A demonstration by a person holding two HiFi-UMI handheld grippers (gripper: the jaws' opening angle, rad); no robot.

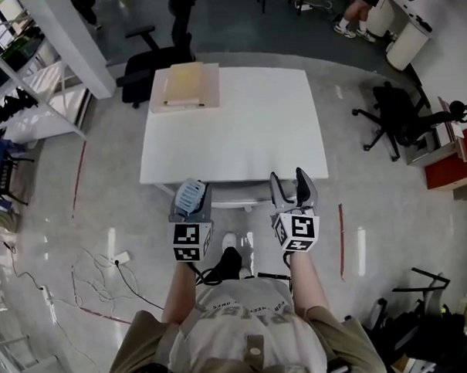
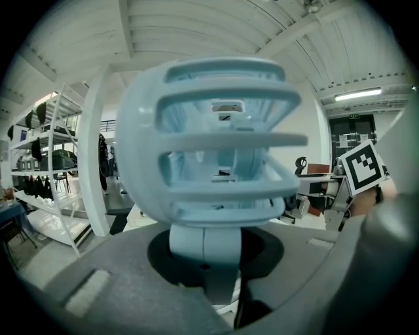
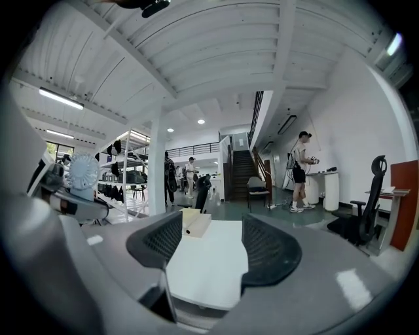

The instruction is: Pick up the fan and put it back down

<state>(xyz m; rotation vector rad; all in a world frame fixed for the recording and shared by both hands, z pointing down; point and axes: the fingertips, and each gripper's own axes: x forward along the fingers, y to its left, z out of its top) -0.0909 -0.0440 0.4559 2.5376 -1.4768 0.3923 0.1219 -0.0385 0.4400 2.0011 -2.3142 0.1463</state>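
Observation:
A pale blue fan (image 2: 216, 157) with a slatted round cage fills the left gripper view, its stem down between the grey jaws. My left gripper (image 1: 190, 201) is shut on the fan's stem and holds the fan (image 1: 190, 194) upright just short of the white table's (image 1: 239, 135) near edge. To its right, my right gripper (image 1: 292, 188) is open with nothing between its fingers (image 3: 272, 252). In the right gripper view the fan (image 3: 83, 173) shows at the far left, and the table (image 3: 209, 268) lies ahead.
A tan cardboard box (image 1: 186, 85) sits on the table's far left corner. Black office chairs (image 1: 152, 58) stand behind the table and at the right (image 1: 404, 116). White shelving (image 1: 28, 82) stands at the left. Cables (image 1: 106, 272) lie on the floor. A person (image 3: 300, 170) stands far off.

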